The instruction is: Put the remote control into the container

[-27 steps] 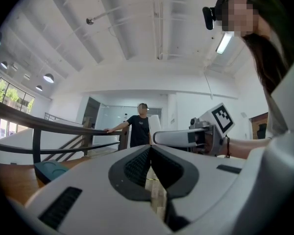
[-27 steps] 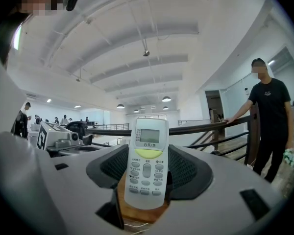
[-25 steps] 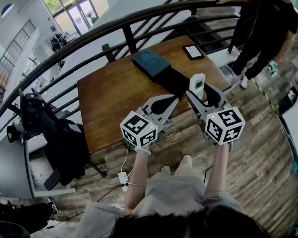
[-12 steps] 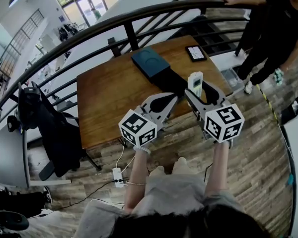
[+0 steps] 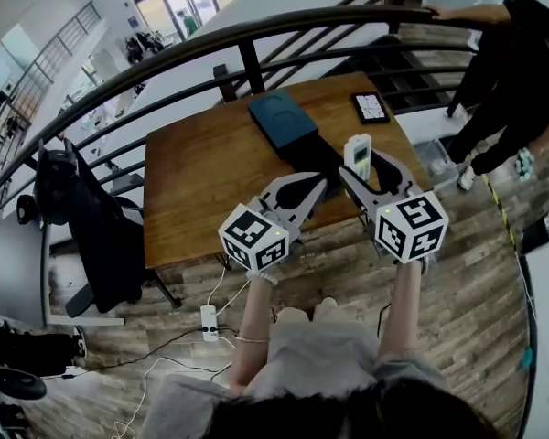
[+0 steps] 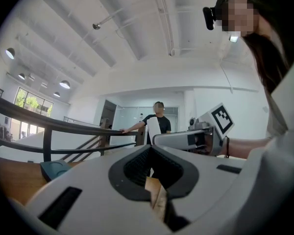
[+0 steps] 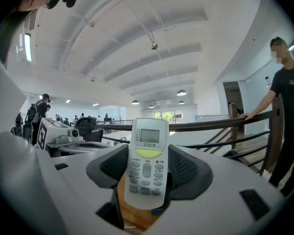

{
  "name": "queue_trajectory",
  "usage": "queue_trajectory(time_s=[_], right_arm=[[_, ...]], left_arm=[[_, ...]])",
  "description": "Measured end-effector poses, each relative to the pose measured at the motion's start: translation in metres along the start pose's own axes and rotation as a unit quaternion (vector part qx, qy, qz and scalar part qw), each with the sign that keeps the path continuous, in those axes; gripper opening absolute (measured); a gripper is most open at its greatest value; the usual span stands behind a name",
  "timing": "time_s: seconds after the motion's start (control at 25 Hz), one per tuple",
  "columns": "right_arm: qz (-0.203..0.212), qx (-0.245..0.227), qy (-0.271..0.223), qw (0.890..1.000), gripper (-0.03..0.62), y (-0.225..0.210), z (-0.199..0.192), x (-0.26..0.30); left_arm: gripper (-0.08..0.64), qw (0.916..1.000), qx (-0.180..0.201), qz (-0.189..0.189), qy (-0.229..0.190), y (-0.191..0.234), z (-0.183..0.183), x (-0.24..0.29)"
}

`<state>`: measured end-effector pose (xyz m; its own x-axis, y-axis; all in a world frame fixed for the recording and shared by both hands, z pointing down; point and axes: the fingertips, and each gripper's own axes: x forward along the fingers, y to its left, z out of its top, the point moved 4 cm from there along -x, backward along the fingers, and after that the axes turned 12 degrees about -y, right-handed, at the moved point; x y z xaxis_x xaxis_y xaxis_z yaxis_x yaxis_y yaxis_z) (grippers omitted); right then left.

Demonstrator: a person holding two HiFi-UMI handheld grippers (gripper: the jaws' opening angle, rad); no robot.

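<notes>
A white remote control (image 5: 357, 155) (image 7: 147, 155) stands upright between the jaws of my right gripper (image 5: 362, 170) (image 7: 148, 182), which is shut on its lower half, screen end up. It hangs above the near right part of the wooden table (image 5: 201, 181). The dark teal container (image 5: 282, 119) (image 6: 54, 169) lies on the table further back, with a black piece (image 5: 317, 155) beside it, just beyond both grippers. My left gripper (image 5: 317, 185) (image 6: 154, 199) is held beside the right one, shut with nothing in it. The left gripper view also catches the remote (image 6: 152, 127).
A small dark tablet (image 5: 370, 107) lies at the table's far right corner. A black railing (image 5: 210, 42) curves behind the table. A person in black (image 5: 522, 71) stands at the right, one hand on the rail. A black office chair (image 5: 87, 231) stands left of the table.
Both grippers keep their pose, and the remote stays gripped. The head view has shifted slightly, and the person at the right has moved further right.
</notes>
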<state>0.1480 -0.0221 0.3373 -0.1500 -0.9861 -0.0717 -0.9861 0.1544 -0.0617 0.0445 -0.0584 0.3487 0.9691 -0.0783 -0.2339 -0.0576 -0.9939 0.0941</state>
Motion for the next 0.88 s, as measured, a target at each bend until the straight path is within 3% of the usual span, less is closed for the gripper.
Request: queue_trajectory(time_s=[0.48, 0.88], right_arm=[[0.032, 0.006, 0.020, 0.999, 0.247, -0.013, -0.016, 0.048], [0.031, 0.005, 0.039, 0.999, 0.247, -0.041, -0.030, 0.102]], left_arm=[[0.005, 0.9994, -0.009, 0.033, 0.009, 0.048, -0.012, 0.002], [0.005, 0.9993, -0.019, 0.029, 0.012, 0.105, -0.021, 0.023]])
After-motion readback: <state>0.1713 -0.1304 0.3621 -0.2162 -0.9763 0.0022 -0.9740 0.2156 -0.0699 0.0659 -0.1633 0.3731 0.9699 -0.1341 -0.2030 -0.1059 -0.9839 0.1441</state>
